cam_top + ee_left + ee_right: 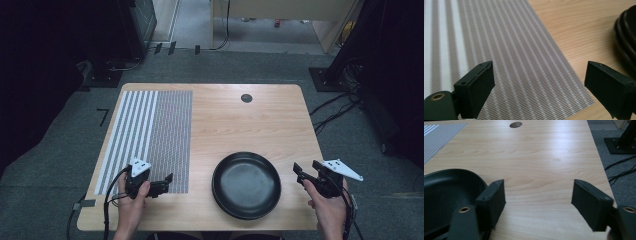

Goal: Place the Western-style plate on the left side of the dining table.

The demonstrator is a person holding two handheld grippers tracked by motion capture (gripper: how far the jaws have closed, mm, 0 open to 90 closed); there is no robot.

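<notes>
A black shallow plate (246, 184) sits on the wooden table (235, 125) near its front edge; its rim also shows in the left gripper view (627, 37) and the right gripper view (446, 192). A grey and white striped placemat (150, 137) lies on the table's left half (499, 50). My left gripper (168, 181) is open over the mat's near right corner, jaws spread wide (539, 87). My right gripper (299, 172) is open just right of the plate, nothing between its jaws (539, 200).
A round cable hole (246, 98) is at the table's far edge (515, 124). Grey carpet surrounds the table. Cables (335, 110) and dark stands lie on the floor at right and far left.
</notes>
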